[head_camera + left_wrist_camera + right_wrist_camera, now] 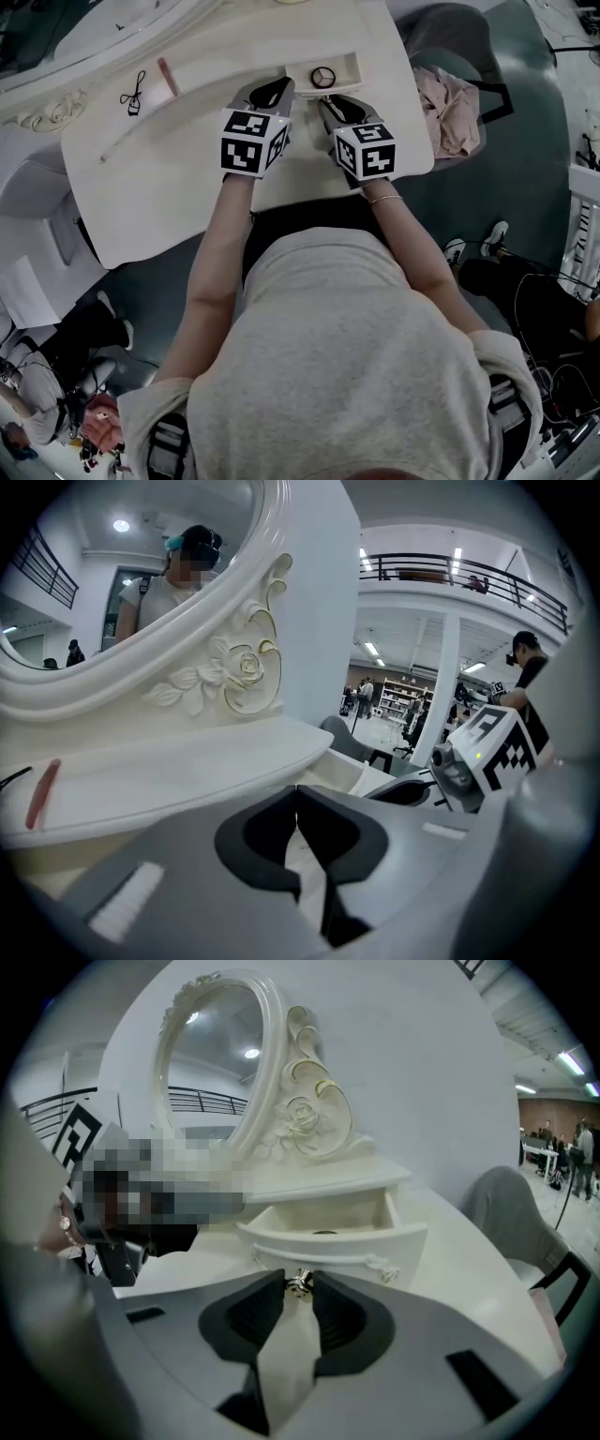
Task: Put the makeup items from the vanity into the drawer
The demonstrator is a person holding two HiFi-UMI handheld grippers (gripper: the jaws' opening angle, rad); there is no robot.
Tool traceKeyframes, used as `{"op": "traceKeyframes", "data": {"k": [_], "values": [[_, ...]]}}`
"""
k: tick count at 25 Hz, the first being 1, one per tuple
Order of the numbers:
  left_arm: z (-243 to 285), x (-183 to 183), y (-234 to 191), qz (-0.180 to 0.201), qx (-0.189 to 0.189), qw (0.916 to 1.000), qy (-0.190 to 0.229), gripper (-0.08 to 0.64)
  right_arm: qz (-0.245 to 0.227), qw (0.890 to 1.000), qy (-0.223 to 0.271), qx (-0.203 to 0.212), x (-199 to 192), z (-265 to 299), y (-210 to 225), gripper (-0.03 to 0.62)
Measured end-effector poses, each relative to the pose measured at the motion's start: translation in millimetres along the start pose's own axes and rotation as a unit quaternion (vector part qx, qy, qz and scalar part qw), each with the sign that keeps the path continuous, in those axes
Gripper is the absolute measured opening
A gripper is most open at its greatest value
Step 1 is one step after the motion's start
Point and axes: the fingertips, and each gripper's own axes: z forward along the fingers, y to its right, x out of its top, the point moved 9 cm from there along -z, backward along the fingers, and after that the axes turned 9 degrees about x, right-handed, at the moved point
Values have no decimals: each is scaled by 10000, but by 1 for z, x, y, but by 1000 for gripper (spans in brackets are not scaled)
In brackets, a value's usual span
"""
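A person leans over a white desk [169, 187] with a gripper in each hand. At its far edge a small drawer [352, 67] stands pulled out. A round compact [323, 77] with a dark rim lies on the drawer's floor.

The right gripper [326, 101] reaches to the drawer's front. In the right gripper view, the right gripper [298, 1282] has a small metallic knob [299, 1286] on the drawer front [328, 1246] sitting between its tips. The pads appear to pinch the knob from both sides, though it is small and contact is hard to confirm. Only a dark sliver of the compact shows over the drawer's front edge.

The left gripper [275, 91] hovers just left of the drawer, beside the right one. In its own view, the left gripper [297, 794] is clenched, its tips meeting with nothing between them.

Two more items lie on the desk well to the left of the drawer. One is a slim pink stick [168, 77], also seen at the left edge of the left gripper view [42, 794]. The other is a black looped tool [133, 94], just left of the stick. Neither gripper touches them.

An oval mirror with a carved white frame [234, 663] rises behind the desk. A pink cloth [448, 103] lies on a grey chair [469, 37] to the right of the desk.
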Motion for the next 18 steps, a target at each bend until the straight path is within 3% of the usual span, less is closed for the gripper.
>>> {"op": "traceKeyframes", "data": {"k": [7,10,12,15,18], "values": [[1,-10,1,37,-38,9999,-130,17,-16,10000,-7,14,-1,0,0,95],[-1,-10,6,201,-420,9988,-132,120,-7,10000,4,14,-1,0,0,95],[-2,-11,9,543,-500,9972,-142,169,-3,10000,13,5,-1,0,0,95],[-2,-16,8,1157,-348,9924,-244,169,10,10000,31,10,-1,0,0,95],[5,-24,6,1449,-380,9878,-427,169,-18,10000,43,8,-1,0,0,95]]}}
